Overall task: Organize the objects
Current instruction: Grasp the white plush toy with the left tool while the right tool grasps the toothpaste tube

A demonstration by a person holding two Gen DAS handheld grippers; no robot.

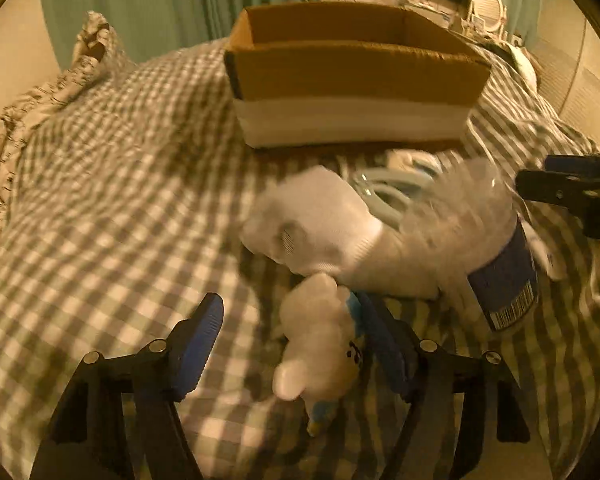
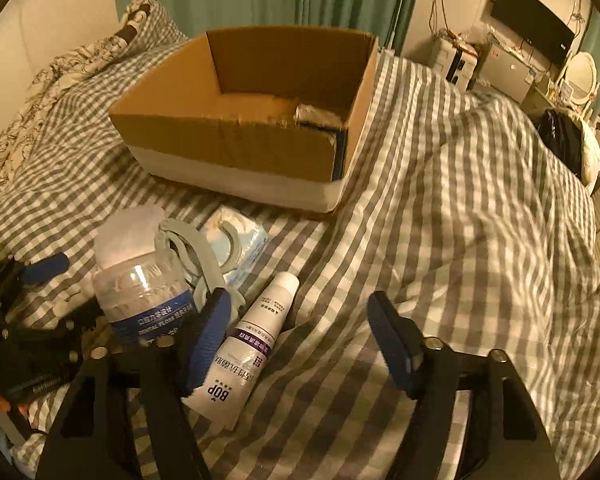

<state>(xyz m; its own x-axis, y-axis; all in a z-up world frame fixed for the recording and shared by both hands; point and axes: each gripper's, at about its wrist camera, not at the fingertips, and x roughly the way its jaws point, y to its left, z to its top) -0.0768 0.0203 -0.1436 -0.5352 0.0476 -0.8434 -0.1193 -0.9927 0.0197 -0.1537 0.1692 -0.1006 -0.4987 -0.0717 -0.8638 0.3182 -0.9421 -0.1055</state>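
Now, left tongs [image 1: 292, 344]: spread wide; small white plush toy [image 1: 320, 348] lies between the fingers, against the right one, not clamped.
Right tongs [image 2: 300, 344]: spread wide, holding nothing, above the checked bedspread [image 2: 460, 240].
Toothpaste tube [image 2: 248, 344]: flat on the bed, just beside the right tongs' left finger.
Floss jar [image 2: 148, 292]: left of the tube.
Cardboard box [image 2: 252, 148]: farther back on the bed, top open.

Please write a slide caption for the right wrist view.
Open right gripper above toothpaste tube, beside floss jar, cardboard box behind on checked bedspread.
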